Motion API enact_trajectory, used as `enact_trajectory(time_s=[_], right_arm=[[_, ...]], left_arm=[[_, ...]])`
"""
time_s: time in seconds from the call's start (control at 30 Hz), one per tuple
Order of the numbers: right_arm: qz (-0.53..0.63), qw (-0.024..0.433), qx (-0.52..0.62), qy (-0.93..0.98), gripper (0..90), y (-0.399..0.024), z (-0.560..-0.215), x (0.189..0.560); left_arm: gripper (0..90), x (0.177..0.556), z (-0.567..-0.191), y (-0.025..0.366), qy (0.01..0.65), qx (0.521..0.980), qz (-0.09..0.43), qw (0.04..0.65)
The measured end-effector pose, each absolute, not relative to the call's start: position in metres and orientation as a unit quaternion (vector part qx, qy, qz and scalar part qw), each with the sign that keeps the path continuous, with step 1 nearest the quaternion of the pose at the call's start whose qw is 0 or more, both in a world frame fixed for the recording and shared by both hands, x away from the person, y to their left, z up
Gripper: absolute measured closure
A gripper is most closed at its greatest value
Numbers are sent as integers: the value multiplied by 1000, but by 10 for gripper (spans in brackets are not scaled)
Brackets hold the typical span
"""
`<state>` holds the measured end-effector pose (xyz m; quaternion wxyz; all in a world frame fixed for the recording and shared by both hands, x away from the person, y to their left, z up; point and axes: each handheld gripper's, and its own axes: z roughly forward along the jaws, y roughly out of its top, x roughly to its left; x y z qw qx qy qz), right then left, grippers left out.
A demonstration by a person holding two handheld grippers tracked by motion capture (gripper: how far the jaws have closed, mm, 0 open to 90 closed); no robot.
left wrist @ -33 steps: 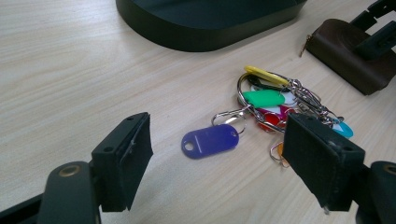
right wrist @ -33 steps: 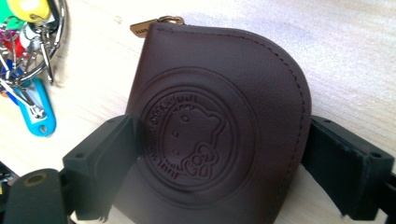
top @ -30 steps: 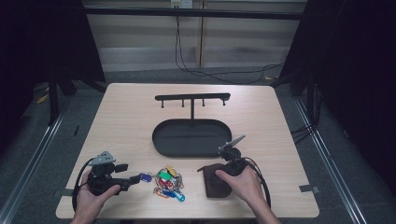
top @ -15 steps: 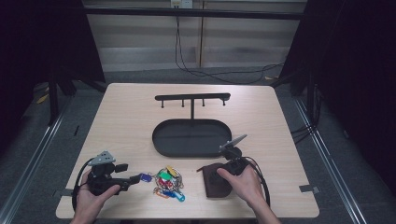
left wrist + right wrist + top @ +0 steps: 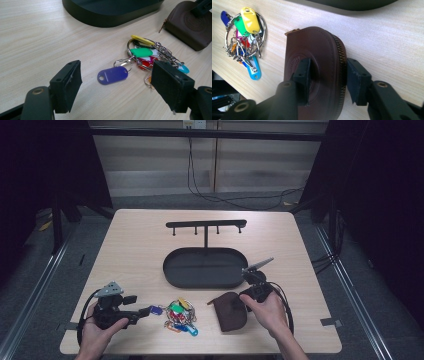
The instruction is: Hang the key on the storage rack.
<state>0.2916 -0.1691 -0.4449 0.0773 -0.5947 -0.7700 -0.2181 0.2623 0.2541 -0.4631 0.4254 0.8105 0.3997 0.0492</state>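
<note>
Pale wooden table is carrying one black tray, one key bunch and one brown pouch at lower centre. Right gripper has just been closing, its jaws now pinching the pouch's zipped edge; left gripper is gaping before the keys.

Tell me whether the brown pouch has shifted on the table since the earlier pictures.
No. The brown pouch lies at the same spot below the black tray, near the table's front edge, as before.

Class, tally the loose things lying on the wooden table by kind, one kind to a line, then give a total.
Brown zipped leather pouch: 1
Bunch of coloured plastic key tags on metal rings: 1
Black oval metal tray: 1
Black T-shaped hook rack: 1
Total: 4
</note>
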Motion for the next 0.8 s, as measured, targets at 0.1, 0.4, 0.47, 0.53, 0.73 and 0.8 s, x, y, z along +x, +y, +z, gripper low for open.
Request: enact_trajectory(time_s=[0.1, 0.4, 0.47, 0.53, 0.73, 0.8], right_arm=[[-240, 87, -591, -765, 675, -171, -439, 292], [-220, 61, -571, -789, 730, -167, -419, 290], [-215, 52, -568, -793, 742, -166, -413, 290], [-205, 38, -560, -802, 745, -165, -410, 290], [-178, 24, -560, -809, 752, -165, -402, 290], [-171, 22, -562, -809, 753, -166, -400, 290]], left_arm=[[245, 262, -463, 254, 400, 811, 49, 424], [246, 262, -463, 254, 400, 811, 49, 424], [245, 262, -463, 254, 400, 811, 48, 424], [245, 262, -463, 254, 400, 811, 48, 424], [246, 262, -463, 254, 400, 811, 48, 424], [246, 263, -463, 254, 399, 812, 48, 422]])
